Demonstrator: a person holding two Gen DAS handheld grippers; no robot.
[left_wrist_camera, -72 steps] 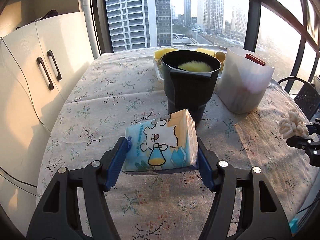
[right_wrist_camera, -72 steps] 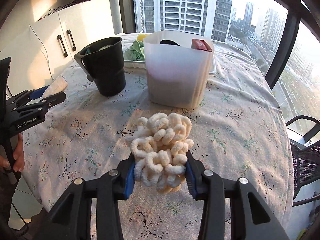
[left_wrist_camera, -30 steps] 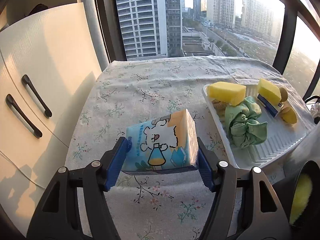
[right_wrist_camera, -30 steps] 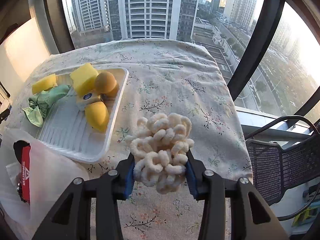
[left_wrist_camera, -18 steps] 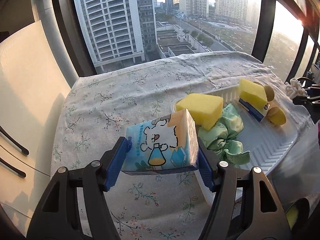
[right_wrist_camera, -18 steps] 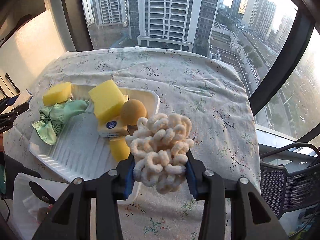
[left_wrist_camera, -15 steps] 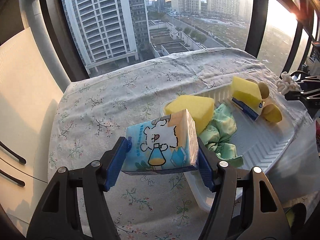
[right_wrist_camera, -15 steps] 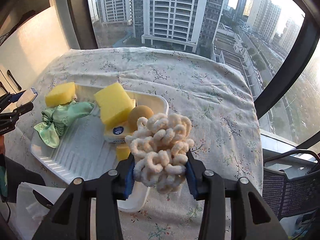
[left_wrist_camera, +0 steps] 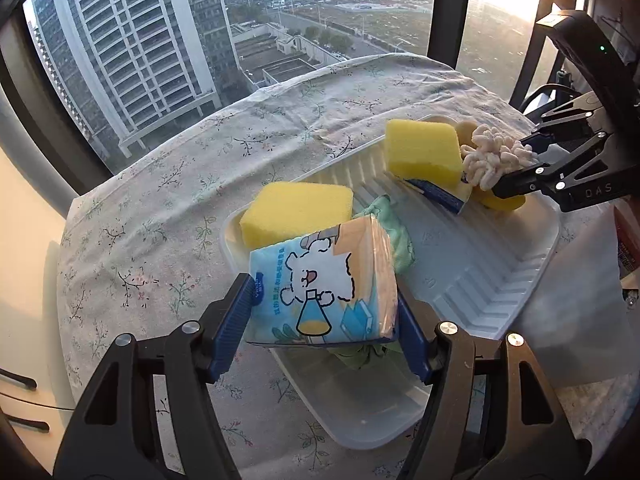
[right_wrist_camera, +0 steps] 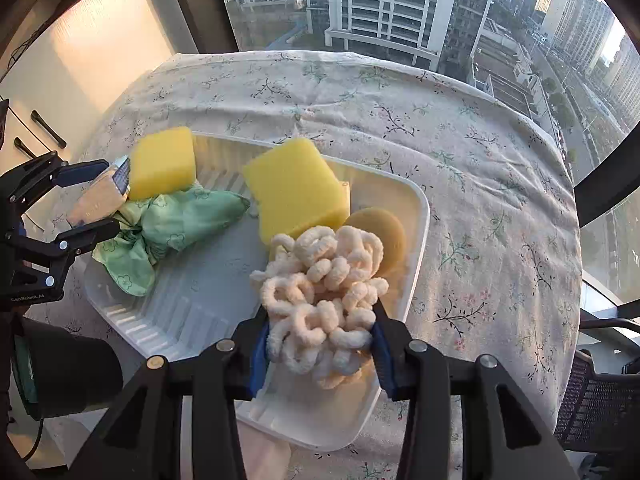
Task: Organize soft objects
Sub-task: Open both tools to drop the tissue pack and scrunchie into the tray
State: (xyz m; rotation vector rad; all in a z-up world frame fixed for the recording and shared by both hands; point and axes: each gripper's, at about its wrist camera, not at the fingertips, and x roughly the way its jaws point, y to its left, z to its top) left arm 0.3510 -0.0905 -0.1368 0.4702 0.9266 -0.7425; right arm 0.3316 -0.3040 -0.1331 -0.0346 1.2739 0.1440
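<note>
Your left hand-held gripper (left_wrist_camera: pixel 322 312) is squeezing a tissue pack (left_wrist_camera: pixel 320 284). It hangs over the near end of the white tray (left_wrist_camera: pixel 500 276), just above the green cloth (right_wrist_camera: pixel 176 224) and right in front of a yellow sponge (left_wrist_camera: pixel 296 210). Your right hand-held gripper (right_wrist_camera: pixel 320 340) is squeezing a loopy white ball (right_wrist_camera: pixel 320 292). It hangs over the tray's near right corner, with a second sponge (right_wrist_camera: pixel 296 190) and a round tan puff (right_wrist_camera: pixel 378 236) just past it.

I think the step now is to set both soft things down in the tray. Go low first, so they do not bounce out. The bare ribbed middle of the tray lies between your two hand-held grippers, so aim there. Keep the pack off the cloth if you can, or it may tip. Let go slowly. The loops could catch on a pad, so pull straight back.

The pack shows a white bear and a flask, with small writing down its left side that is too tiny to read. The right hand-held gripper shows "DAS" in the left view. The left one shows "GenRobot.AI" in the right view, though it is faint.
</note>
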